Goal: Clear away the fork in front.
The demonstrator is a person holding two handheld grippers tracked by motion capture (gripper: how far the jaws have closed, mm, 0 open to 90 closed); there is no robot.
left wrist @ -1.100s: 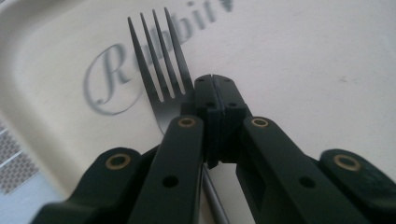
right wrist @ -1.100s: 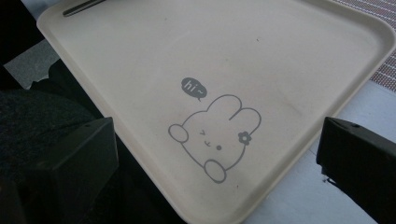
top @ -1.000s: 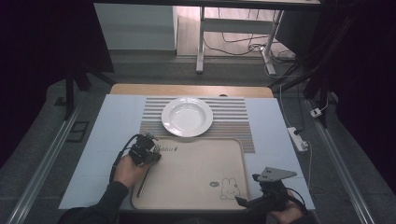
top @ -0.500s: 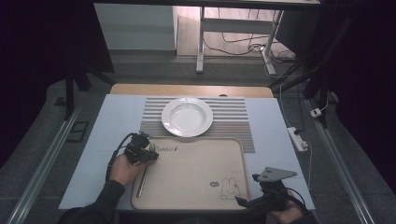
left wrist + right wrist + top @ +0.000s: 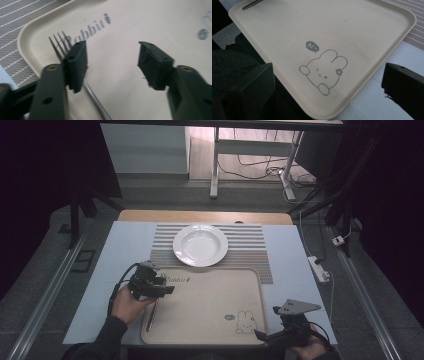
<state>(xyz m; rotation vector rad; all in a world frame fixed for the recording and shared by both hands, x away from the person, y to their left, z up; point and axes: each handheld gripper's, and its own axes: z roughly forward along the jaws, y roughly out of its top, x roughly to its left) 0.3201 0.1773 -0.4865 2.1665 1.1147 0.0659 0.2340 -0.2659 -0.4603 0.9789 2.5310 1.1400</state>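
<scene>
A metal fork (image 5: 59, 44) lies along the left edge of the beige rabbit tray (image 5: 210, 305), tines toward the "Rabbit" lettering. My left gripper (image 5: 167, 290) hovers just over it. Its jaws have just been opening and stand apart over bare tray (image 5: 150, 25), with nothing between them. In the left gripper view (image 5: 112, 62) the fork runs under the left-hand jaw, apart from the pads. My right gripper (image 5: 260, 336) sits at the tray's near right corner, open wide (image 5: 328, 75) above the rabbit drawing (image 5: 323, 71). The fork's handle (image 5: 252, 4) shows at the tray's far edge there.
A white plate (image 5: 200, 245) stands on a striped placemat (image 5: 250, 250) just beyond the tray. Both rest on a pale blue sheet (image 5: 120, 255) over the table. A white power strip (image 5: 320, 269) lies off the table's right side.
The left gripper's jaws have opened, and the hand has lifted and drawn back slightly toward the person. The fork stays flat on the tray. The right gripper has not moved.
</scene>
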